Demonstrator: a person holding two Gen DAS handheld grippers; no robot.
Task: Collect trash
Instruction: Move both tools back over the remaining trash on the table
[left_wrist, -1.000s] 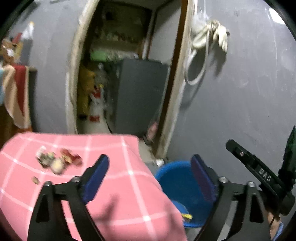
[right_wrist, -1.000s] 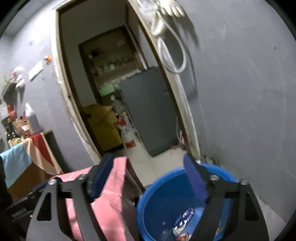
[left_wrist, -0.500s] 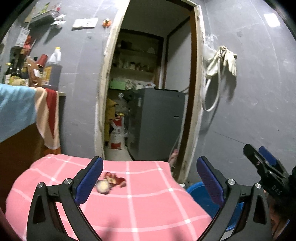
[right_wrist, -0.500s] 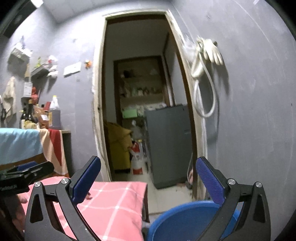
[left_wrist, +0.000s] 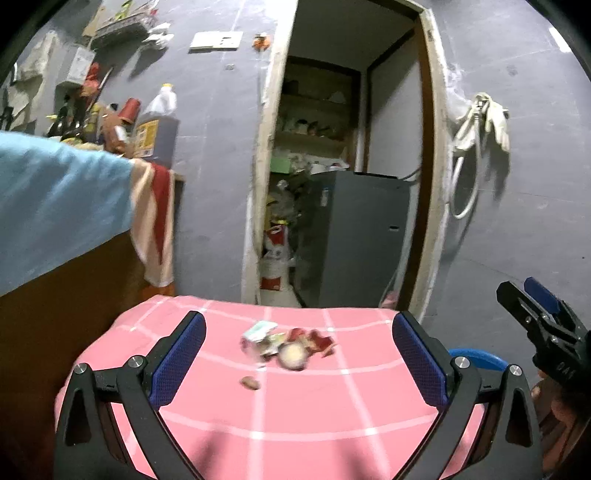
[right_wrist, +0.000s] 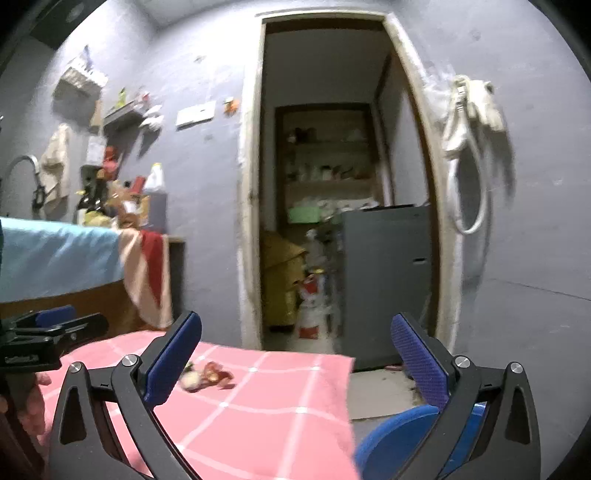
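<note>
A small heap of trash (left_wrist: 286, 341), wrappers and a pale round scrap, lies on the pink checked tablecloth (left_wrist: 280, 417), with one loose crumb (left_wrist: 250, 383) nearer me. My left gripper (left_wrist: 297, 363) hangs open in front of the heap, nothing between its blue pads. In the right wrist view the same trash (right_wrist: 207, 374) sits left of centre on the cloth, and my right gripper (right_wrist: 295, 367) stands wide open and empty above the cloth's right edge. The blue bucket (right_wrist: 399, 439) sits low at the right, beside the table.
A doorway (left_wrist: 347, 177) opens behind the table, with a grey fridge (left_wrist: 354, 236) and clutter inside. At the left a counter draped with a blue cloth (left_wrist: 55, 206) carries bottles. A hose and gloves (left_wrist: 476, 125) hang on the right wall. The bucket's rim (left_wrist: 476, 356) shows by the table's right side.
Both views have swung left, away from the bucket and onto the table, so the trash heap now sits between the left gripper's fingers. The right jaws have spread wider and its view has levelled.
</note>
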